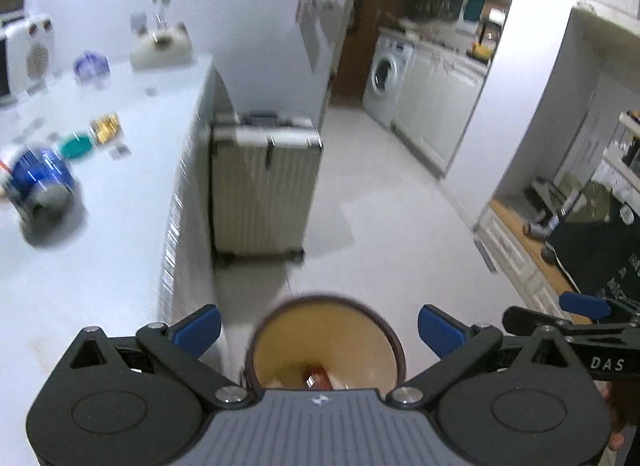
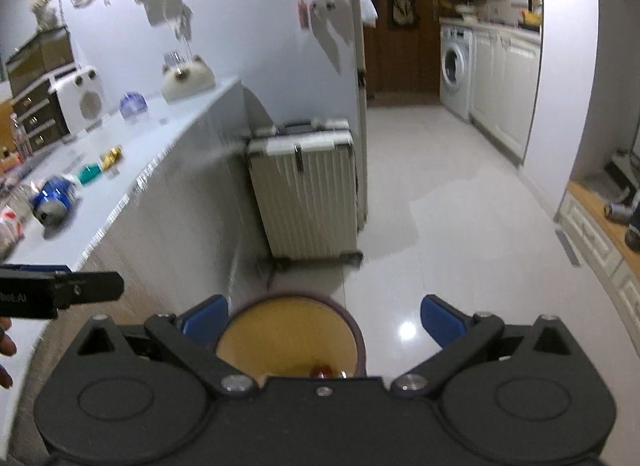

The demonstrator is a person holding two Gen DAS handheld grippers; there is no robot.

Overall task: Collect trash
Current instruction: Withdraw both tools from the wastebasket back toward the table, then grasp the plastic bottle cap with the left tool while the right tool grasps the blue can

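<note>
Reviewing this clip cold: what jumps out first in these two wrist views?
A round bin with a yellow-lit inside sits on the floor below both grippers, something reddish at its bottom. On the white counter to the left lies a tipped blue can, with a teal lid and a gold wrapper beyond it. A ribbed pale suitcase stands at the counter's end.

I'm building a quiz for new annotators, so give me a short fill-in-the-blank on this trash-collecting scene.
1. The blue can lies on its ____ on the counter.
2. Both tongs, left and right, are ____.
3. The suitcase stands on the ____ beside the counter.
4. The round bin below the tongs is ____ inside.

Missing words: side; open; floor; yellow
</note>
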